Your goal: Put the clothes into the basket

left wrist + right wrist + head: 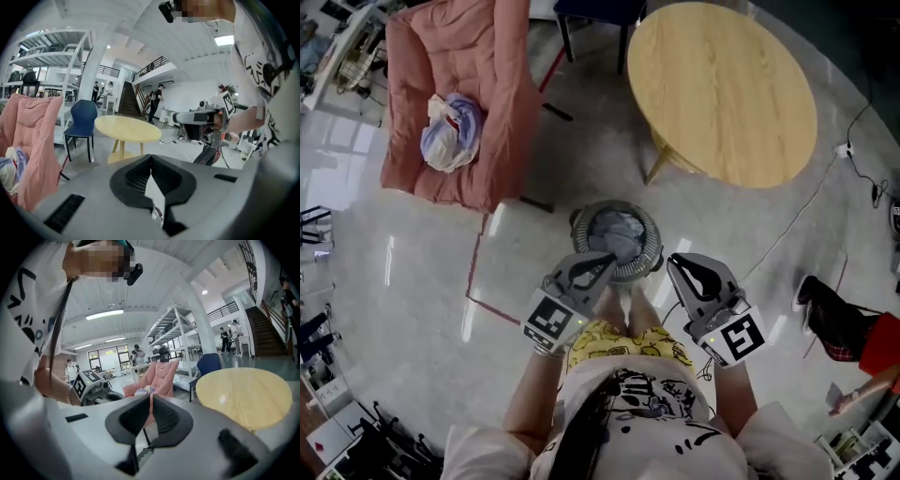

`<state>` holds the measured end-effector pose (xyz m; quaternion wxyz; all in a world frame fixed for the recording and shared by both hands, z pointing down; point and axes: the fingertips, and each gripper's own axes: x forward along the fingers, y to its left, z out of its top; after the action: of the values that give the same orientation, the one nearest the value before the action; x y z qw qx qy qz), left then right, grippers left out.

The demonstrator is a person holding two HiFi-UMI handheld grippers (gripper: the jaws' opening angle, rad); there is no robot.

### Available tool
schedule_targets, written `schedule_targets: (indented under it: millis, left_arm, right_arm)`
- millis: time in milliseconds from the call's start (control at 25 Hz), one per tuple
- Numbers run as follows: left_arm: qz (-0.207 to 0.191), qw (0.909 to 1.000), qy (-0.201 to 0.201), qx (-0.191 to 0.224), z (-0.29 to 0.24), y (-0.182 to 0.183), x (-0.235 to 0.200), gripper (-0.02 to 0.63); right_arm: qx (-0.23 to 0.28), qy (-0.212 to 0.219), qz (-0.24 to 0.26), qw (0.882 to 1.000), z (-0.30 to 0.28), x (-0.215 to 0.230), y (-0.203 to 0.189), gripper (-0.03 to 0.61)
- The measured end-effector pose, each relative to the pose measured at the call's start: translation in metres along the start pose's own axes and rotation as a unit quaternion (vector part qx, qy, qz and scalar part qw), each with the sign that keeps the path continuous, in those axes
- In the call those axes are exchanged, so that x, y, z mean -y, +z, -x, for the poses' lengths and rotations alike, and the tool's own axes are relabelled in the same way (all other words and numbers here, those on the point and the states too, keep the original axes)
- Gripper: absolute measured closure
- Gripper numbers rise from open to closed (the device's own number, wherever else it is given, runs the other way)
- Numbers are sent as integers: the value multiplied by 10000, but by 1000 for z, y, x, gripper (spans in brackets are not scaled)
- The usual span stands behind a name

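**Both grippers empty above the basket, 1 bundle left on the chair**

Head view: the left gripper (602, 259) and the right gripper (676, 262) hang side by side above the basket (652, 234). The basket stands on the floor (422, 272) at the person's feet, with grey clothes (614, 230) lying inside. A bundle of white and lavender clothes (450, 131) sits on the pink chair (502, 103), well apart from the basket. The floor is pale, glossy stone marked with a red tape line (474, 267). A round wooden table (722, 89) stands beyond the basket, and a cable (802, 211) trails past it.

Left gripper view: the jaws are pressed together with nothing between them. Past them lie the table, a blue chair (83, 119), tall shelving (51, 51) and a staircase (126, 98) in a wide hall where people are standing.

Right gripper view: these jaws also meet at the tips and hold nothing. The pink chair and its bundle show straight ahead.

What could go wrong, as I judge it:
- The bundle is loose and layered, so a pinch may catch only 1 fold and let the rest slide off.
- A hanging sleeve could drag on the floor or snag a chair leg on the way across.
- The basket looks light, so a nudge on its rim could tip it.
- The polished floor may be slippery underfoot.
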<state>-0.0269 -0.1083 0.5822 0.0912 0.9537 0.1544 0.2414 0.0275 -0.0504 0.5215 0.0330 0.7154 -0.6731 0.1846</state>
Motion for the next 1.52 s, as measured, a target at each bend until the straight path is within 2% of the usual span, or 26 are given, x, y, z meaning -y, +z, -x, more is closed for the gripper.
schedule_targets:
  millis: [120, 200, 480, 760, 1040, 1280, 1520]
  left_arm:
    - [236, 9991, -85, 344, 19, 32, 5, 597]
    - [258, 9984, -73, 501, 30, 50, 8, 597]
    - [61, 9950, 154, 988, 67, 95, 3, 597]
    - [-258, 9872, 407, 1521, 107, 147, 0, 597]
    - [-381, 9763, 693, 2013, 131, 181, 1, 597]
    - [-555, 9678, 929, 2274, 148, 203, -3, 597]
    - [-343, 9591, 1044, 2608, 161, 214, -7, 597]
  right_arm:
    - [73, -76, 169, 9998, 6, -5, 26, 541]
    - [104, -118, 266, 9995, 10, -8, 40, 541]
    - [335, -191, 525, 9979, 16, -18, 74, 541]
    - [687, -318, 831, 9937, 29, -19, 117, 541]
    - [990, -562, 1173, 9866, 46, -9, 157, 541]
    - [1247, -626, 1326, 9813, 53, -10, 188, 541]
    - [1349, -545, 1384, 9796, 52, -16, 199, 541]
